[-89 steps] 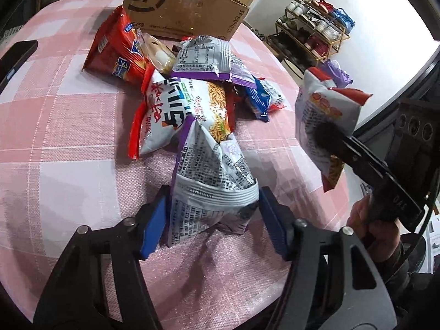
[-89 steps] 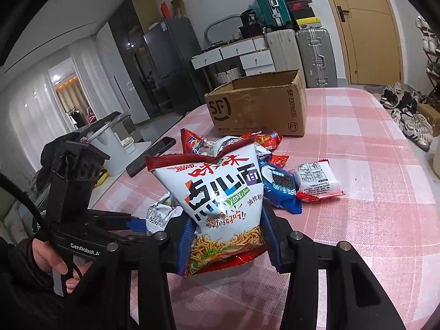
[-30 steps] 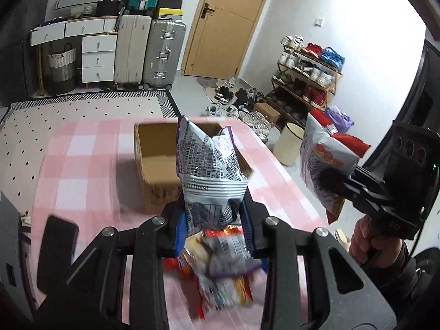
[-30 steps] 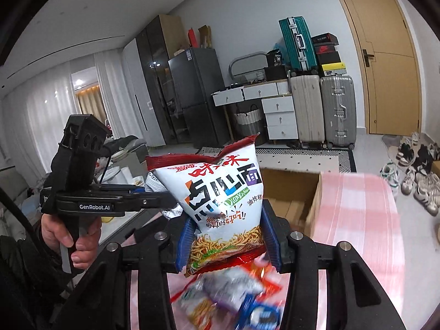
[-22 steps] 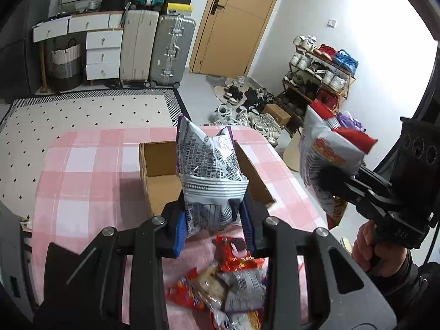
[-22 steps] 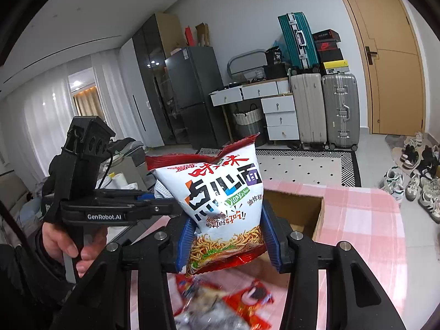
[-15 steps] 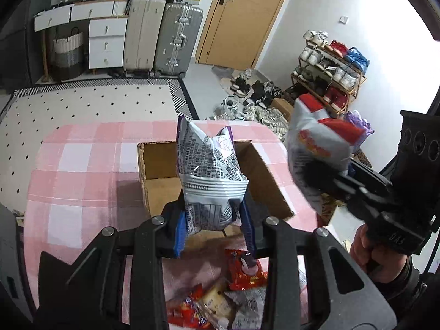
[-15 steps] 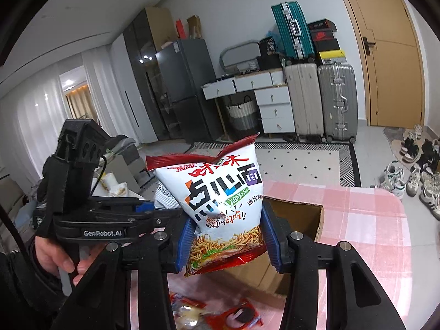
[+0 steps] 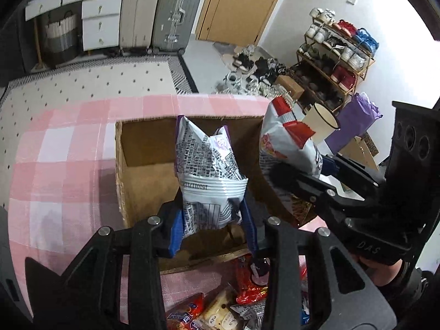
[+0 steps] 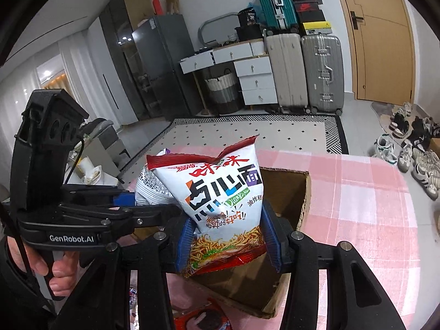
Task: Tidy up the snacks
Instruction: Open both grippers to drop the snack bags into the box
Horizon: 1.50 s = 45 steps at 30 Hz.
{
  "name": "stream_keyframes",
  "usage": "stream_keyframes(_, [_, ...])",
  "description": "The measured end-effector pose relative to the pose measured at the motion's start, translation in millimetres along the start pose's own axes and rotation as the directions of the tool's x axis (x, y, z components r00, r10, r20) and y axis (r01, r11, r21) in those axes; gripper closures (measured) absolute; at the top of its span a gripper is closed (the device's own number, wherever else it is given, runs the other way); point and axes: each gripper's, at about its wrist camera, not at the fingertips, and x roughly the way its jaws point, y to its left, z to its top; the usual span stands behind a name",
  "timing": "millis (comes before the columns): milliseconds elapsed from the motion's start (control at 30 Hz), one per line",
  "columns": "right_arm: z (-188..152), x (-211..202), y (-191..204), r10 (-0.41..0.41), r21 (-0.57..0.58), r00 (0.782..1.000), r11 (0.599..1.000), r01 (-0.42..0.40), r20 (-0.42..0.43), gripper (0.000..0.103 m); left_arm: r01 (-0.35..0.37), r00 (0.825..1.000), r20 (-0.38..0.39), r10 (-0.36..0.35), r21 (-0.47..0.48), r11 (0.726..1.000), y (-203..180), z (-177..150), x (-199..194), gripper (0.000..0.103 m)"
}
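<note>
Above the cardboard box (image 9: 143, 170), the left gripper (image 9: 211, 224) pinches a silver packet (image 9: 206, 165) and the right gripper (image 10: 228, 236) pinches a noodle bag (image 10: 220, 192); both jaws are opening.

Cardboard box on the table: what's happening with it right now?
A person holds a gripper in each hand over the open cardboard box. The left gripper has a silver-and-purple snack bag between its opening jaws; the right gripper has a noodle snack bag, jaws also opening. More snacks lie on the pink checked table.
</note>
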Motion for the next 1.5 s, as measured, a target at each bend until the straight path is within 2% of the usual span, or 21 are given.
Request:
stream_keyframes(100, [-2,10,0,0.004,-0.019,0.999,1.000,-0.005,-0.045,0.049,-0.031,0.999,-0.034,0.030,-0.018,0.999,7,3,18,0.068])
stream_keyframes(167, [-4,10,2,0.001,-0.043,0.999,0.999,-0.003,-0.043,0.044,-0.045,0.999,-0.031,0.044,-0.019,0.999,8,4,20,0.064])
stream_keyframes(233, [-5,5,4,-0.026,-0.064,0.999,0.998,0.024,-0.029,0.034,-0.056,0.998,-0.021,0.056,-0.016,0.998,7,4,18,0.048])
stream_keyframes(267, [-6,-1,5,-0.025,-0.068,1.000,0.997,0.024,-0.012,0.034,-0.069,0.998,-0.005,0.069,-0.022,0.997,6,4,15,0.033])
stream_keyframes(300, [-6,-6,6,-0.013,-0.068,1.000,0.998,0.013,0.002,0.034,-0.066,0.998,0.007,0.066,-0.024,0.998,6,4,10,0.025])
stream_keyframes(400, [-7,-26,12,-0.016,-0.074,0.999,0.997,0.019,0.042,0.033,-0.061,0.997,0.038,0.062,-0.029,0.998,7,1,-7,0.025])
stream_keyframes(533, [-13,-61,20,-0.021,-0.078,0.995,0.997,0.028,0.099,0.026,-0.053,0.996,0.072,0.054,-0.027,0.998,1,-11,-35,0.025])
stream_keyframes(833, [-31,-138,42,0.014,-0.068,0.981,0.998,-0.001,0.196,0.024,-0.057,0.990,0.130,0.057,-0.008,0.998,-21,-59,-91,0.024])
stream_keyframes(900, [-39,-153,49,0.003,-0.077,0.978,0.997,0.013,0.210,0.024,-0.071,0.984,0.161,0.069,0.007,0.997,-30,-70,-106,0.024])
stream_keyframes(1000, [-49,-171,61,0.000,-0.085,0.973,0.996,0.020,0.230,0.018,-0.122,0.968,0.224,0.112,0.031,0.992,-43,-87,-129,0.023])
stream_keyframes(1067, [-56,-184,68,0.002,-0.100,0.969,0.995,0.024,0.247,0.016,-0.121,0.960,0.258,0.108,0.034,0.992,-49,-99,-144,0.020])
stream_keyframes(1267, [-75,-216,80,0.006,-0.117,0.960,0.993,0.028,0.280,0.009,-0.136,0.949,0.292,0.118,0.039,0.990,-60,-122,-173,0.020])
stream_keyframes(1500, [-110,-248,82,-0.015,-0.059,0.945,0.998,0.036,0.327,0.007,-0.141,0.939,0.319,0.130,0.012,0.990,-57,-156,-193,0.020])
